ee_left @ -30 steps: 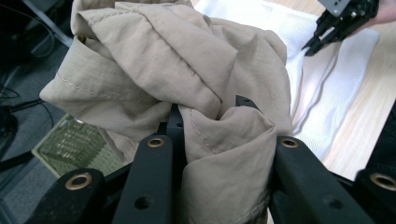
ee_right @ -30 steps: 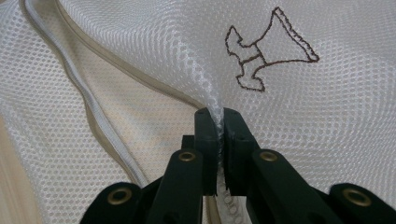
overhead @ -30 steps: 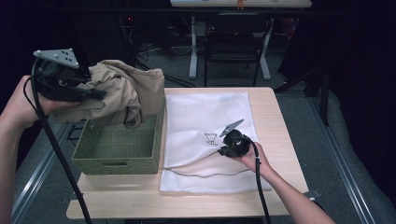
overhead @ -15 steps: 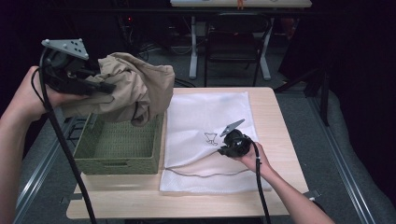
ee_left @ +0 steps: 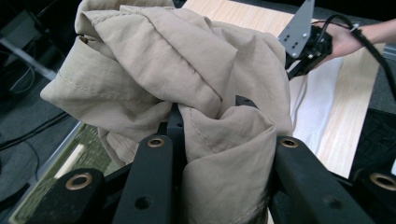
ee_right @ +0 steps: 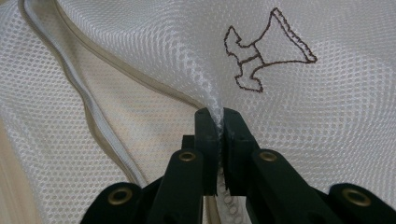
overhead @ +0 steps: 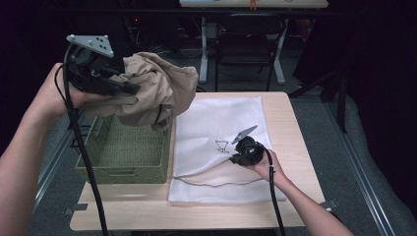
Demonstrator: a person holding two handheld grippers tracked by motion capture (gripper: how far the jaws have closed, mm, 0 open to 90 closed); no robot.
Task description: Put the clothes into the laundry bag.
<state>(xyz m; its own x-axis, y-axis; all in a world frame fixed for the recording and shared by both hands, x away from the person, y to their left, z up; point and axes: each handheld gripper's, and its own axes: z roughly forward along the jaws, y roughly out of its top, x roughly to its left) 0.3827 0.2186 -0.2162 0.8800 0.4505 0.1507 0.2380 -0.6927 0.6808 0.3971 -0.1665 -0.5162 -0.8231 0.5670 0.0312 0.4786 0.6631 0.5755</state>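
A crumpled tan garment (overhead: 155, 88) hangs in the air above the green basket (overhead: 123, 169), with my left gripper (overhead: 129, 89) shut on a thick fold of it (ee_left: 219, 154). A white mesh laundry bag (overhead: 221, 123) lies flat on the table, marked with a small brown embroidered figure (ee_right: 264, 49). My right gripper (overhead: 235, 156) rests on the bag and is shut on a pinch of its mesh (ee_right: 215, 112) beside the open zipper edge (ee_right: 88, 88), lifting the top layer slightly.
The woven green basket sits at the table's left side. The wooden table (overhead: 300, 142) shows bare wood to the right of the bag and along the front edge. A chair (overhead: 241, 44) and a desk frame stand in the dark behind the table.
My left gripper has carried the tan garment up and to the right, from over the basket's left side toward the bag. The right gripper has stayed put on the mesh.
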